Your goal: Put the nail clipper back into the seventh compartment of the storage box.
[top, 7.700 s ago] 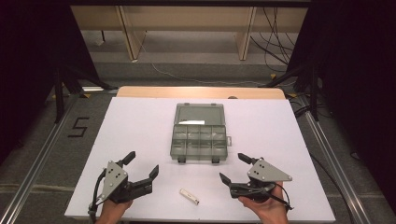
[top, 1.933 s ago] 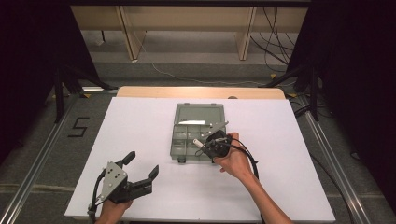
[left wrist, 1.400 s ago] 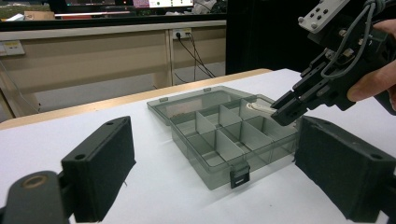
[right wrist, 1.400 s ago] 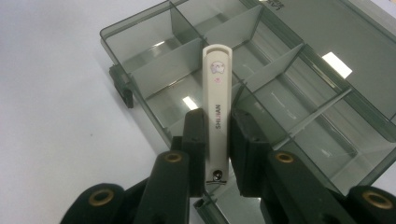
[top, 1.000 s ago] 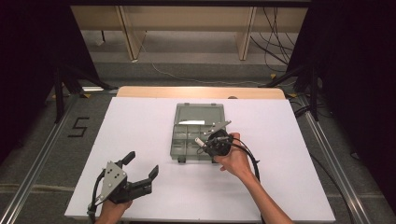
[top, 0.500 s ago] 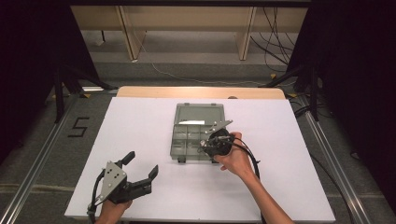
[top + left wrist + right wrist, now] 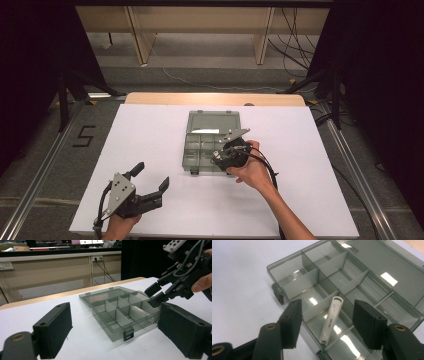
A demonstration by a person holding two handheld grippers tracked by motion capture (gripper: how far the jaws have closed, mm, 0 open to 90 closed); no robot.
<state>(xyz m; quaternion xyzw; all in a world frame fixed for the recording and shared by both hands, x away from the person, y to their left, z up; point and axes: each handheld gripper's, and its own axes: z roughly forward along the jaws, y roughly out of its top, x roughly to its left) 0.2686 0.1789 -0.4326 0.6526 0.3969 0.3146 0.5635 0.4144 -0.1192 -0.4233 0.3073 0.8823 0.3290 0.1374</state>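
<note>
The right gripper (image 7: 327,317) hangs over the near right corner of the open box (image 7: 287,267), its jaws just opened and standing apart. Between and just below them a white stick (image 7: 331,320) leans in a compartment, untouched. The left gripper (image 7: 150,181) rests well away, jaws wide apart.

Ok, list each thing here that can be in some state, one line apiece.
Organizer box: lid open, laid flat behind the tray, front latch undone.
White stick: lying in a front compartment, leaning on a divider, touching neither jaw.
Right claw: jaws just opening, apart over the white stick, holding nothing.
Left claw: open, empty, near the table's front edge.
</note>
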